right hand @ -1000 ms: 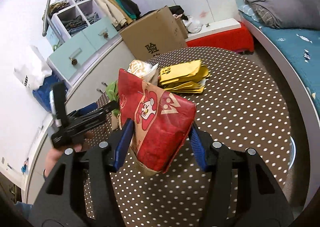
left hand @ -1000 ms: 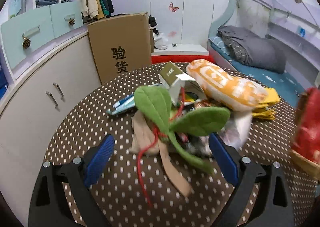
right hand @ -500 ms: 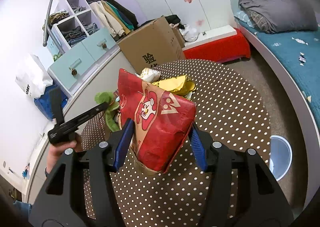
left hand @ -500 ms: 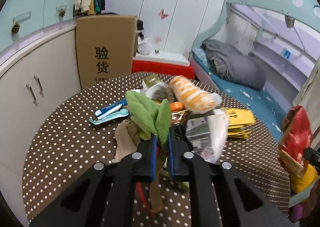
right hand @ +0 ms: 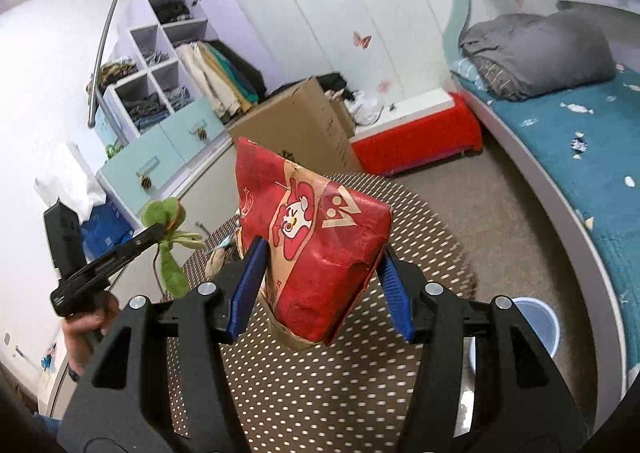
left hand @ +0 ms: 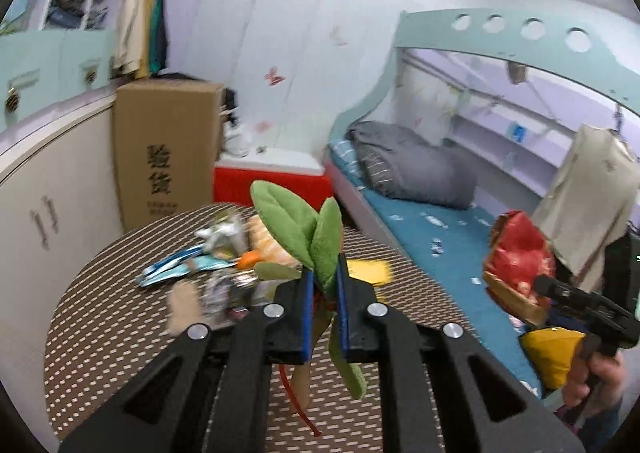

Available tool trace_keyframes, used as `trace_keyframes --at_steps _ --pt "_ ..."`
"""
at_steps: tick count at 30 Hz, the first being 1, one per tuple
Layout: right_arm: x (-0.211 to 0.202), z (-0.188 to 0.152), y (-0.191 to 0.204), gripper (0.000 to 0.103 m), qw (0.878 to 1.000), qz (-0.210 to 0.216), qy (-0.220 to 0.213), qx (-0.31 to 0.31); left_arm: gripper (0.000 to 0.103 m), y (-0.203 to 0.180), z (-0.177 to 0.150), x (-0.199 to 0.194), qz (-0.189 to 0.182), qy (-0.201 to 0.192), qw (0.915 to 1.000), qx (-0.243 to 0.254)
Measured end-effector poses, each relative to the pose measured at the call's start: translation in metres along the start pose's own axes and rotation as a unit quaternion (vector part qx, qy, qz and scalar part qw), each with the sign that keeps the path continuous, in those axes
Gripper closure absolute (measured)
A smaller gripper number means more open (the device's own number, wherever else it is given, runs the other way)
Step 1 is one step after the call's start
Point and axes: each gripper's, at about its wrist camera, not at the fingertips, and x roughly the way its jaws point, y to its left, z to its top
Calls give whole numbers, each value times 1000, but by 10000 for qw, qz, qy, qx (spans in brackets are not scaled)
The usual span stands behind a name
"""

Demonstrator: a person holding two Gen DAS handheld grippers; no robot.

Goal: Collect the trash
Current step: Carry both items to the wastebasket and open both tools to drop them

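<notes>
My left gripper [left hand: 324, 285] is shut on a green fabric leaf toy [left hand: 304, 233] with a red string and holds it in the air above the round dotted table [left hand: 104, 325]. It also shows in the right wrist view [right hand: 170, 233]. My right gripper [right hand: 320, 273] is shut on a crumpled red paper bag [right hand: 316, 237], held above the table's edge; the bag also shows in the left wrist view [left hand: 520, 261]. Wrappers, a toothpaste tube [left hand: 168, 267] and a yellow packet [left hand: 368, 271] lie on the table.
A light blue bin [right hand: 536, 329] stands on the floor at the right of the table. A cardboard box [left hand: 168, 149] and cabinets stand behind the table. A bed [left hand: 432, 221] runs along the right side. A red step [right hand: 416, 137] lies at the wall.
My left gripper closed on the leaf toy and lifted it off the pile, up and away from the table. My right gripper rose and drew back with the red bag.
</notes>
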Motion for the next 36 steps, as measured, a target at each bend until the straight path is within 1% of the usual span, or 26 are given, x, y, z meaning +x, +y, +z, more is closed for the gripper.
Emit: trace_keyframes --at_steps 4,7,8,10,12,13,16,20,22,25,27,28,32,36 --pt "-26 12 -22 49 9994 -233 -258 80 93 -42 11 3 -521 -36 9985 179" --pt "-44 20 -42 49 9979 -454 -418 188 93 -77 18 15 -965 24 9949 290" --pt "-49 21 -48 49 9973 -524 -468 230 93 -94 21 22 -1169 84 9926 320" --pt "-60 25 -64 48 9954 -713 -558 319 93 -115 21 33 -1385 174 9895 382" --pt "-69 25 -84 48 9923 -981 -621 440 93 -144 19 48 -1591 295 9855 506" --pt "-73 24 -92 48 9911 -1048 -642 512 93 -157 18 55 -1668 367 9838 549" --pt "-78 18 -126 48 9852 -1398 -608 780 93 -198 9 92 -1997 793 9751 551" --pt "-72 4 -169 48 9771 -1780 -379 1099 93 -243 -12 141 -2006 1331 9684 649" --pt "-64 -6 -192 48 9734 -1876 -212 1297 93 -261 -24 163 -1938 1557 9657 747" --pt "-49 -20 -221 48 9668 -2052 44 1525 93 -289 -49 204 -1771 2035 9582 951" --pt "-38 -29 -236 48 9628 -2115 206 1669 93 -300 -62 225 -1697 2288 9528 1049" --pt "-30 -33 -243 48 9606 -2147 309 1739 93 -307 -70 239 -1659 2464 9485 1098" --pt "-7 -44 -271 48 9533 -2208 594 1974 93 -320 -91 276 -1432 2824 9395 1309" --pt "13 -53 -296 48 9477 -2204 798 2168 92 -329 -103 304 -1218 3106 9303 1527"
